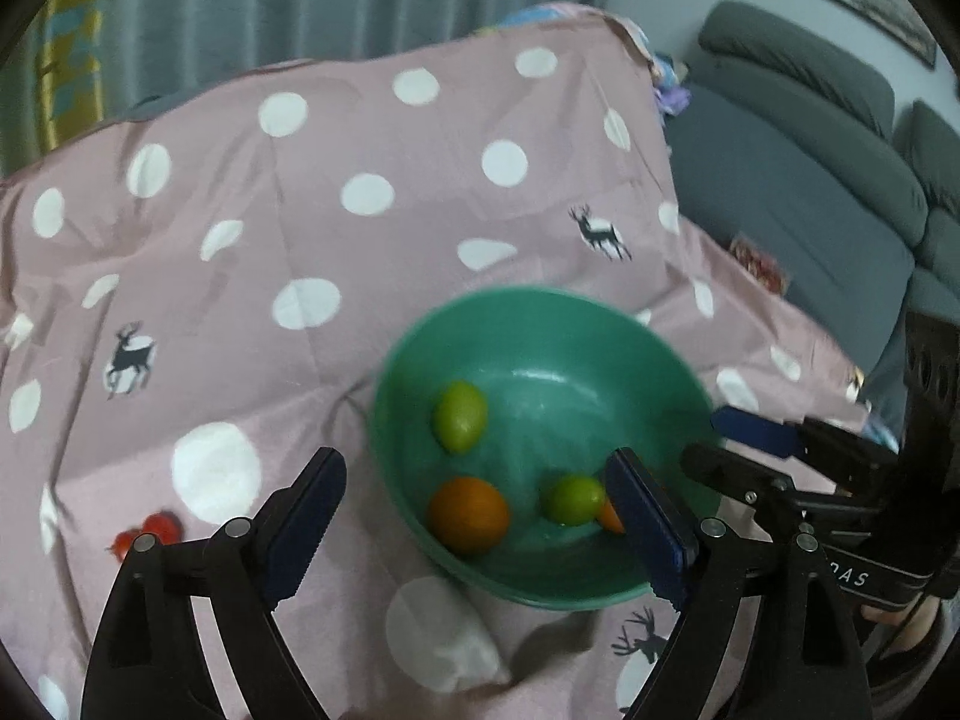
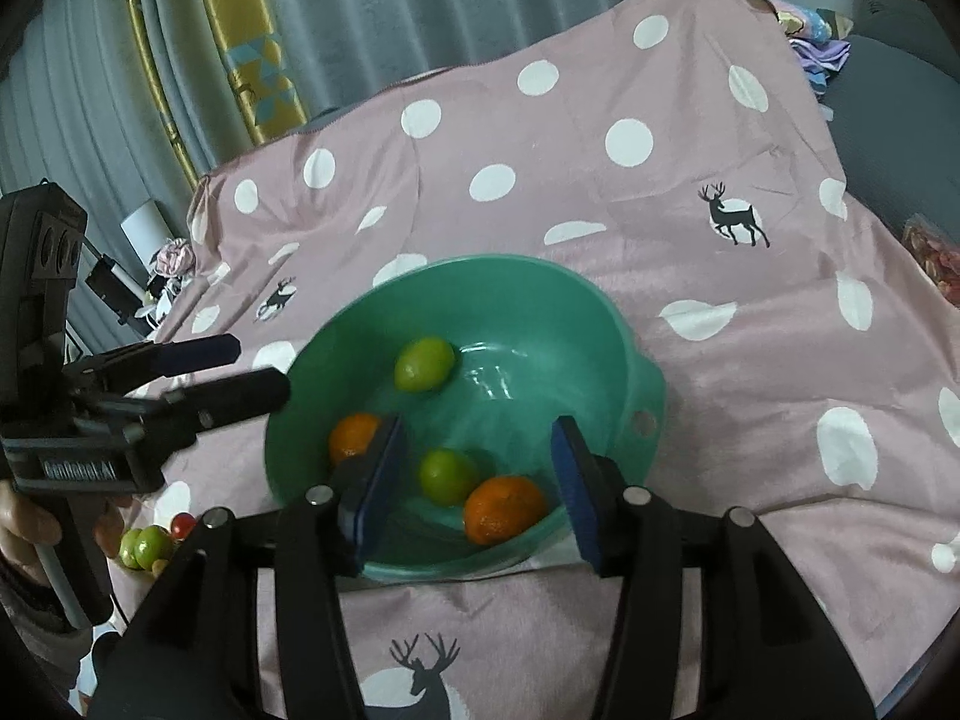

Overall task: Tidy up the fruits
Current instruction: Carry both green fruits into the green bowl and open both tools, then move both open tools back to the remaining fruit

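A green bowl (image 1: 540, 336) (image 2: 624, 336) sits on the pink dotted cloth. It holds two limes (image 1: 460, 423) (image 2: 447, 475) and two oranges (image 1: 468, 514) (image 2: 504, 508). My left gripper (image 1: 480, 522) is open and empty, hovering over the bowl's near rim. My right gripper (image 2: 474, 480) is open and empty above the bowl's near side. In the left wrist view the right gripper (image 1: 714, 438) reaches over the bowl's right rim. In the right wrist view the left gripper (image 2: 258, 369) is at the bowl's left rim.
Small red fruits (image 1: 147, 534) lie on the cloth left of the bowl. More limes (image 2: 144, 546) and a red fruit (image 2: 183, 523) lie at the lower left. A grey sofa (image 1: 798, 180) stands at the right, curtains behind.
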{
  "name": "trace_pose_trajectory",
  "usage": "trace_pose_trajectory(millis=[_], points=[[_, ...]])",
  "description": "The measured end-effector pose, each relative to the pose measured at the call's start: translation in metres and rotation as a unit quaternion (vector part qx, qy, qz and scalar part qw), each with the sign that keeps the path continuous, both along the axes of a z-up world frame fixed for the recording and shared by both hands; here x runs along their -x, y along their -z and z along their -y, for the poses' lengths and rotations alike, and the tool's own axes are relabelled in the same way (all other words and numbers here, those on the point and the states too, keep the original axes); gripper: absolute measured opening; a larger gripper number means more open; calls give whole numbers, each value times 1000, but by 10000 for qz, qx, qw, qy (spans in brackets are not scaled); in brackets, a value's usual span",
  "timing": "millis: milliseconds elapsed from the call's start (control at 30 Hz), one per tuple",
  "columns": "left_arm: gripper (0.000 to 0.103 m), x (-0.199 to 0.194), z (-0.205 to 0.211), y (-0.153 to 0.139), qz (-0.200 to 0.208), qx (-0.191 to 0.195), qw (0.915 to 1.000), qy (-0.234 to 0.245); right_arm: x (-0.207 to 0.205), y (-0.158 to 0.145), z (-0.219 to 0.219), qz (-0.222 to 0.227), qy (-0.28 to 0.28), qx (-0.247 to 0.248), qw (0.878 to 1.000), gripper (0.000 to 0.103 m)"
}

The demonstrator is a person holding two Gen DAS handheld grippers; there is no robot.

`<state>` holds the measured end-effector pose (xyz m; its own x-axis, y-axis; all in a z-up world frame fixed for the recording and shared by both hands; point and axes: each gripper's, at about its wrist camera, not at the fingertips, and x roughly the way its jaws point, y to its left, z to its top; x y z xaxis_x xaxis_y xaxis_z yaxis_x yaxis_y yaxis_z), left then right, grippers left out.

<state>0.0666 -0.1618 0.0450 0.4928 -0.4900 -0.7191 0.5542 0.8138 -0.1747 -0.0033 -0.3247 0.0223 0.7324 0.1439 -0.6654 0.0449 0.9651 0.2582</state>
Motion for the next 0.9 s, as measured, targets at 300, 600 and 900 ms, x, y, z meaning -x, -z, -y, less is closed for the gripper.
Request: trace_pose_trajectory(millis=[300,600,900], points=[[88,14,-78,-15,35,47,9973,-738,15,-4,-12,0,-176,71,9998,55],[88,44,-168,0,-90,-324,9843,-1733,23,-16,-50,156,-819,8,9965,55],[88,82,-221,35,-440,-464,9772,-2023,26,-10,-114,-39,-1890,-188,9818,56]])
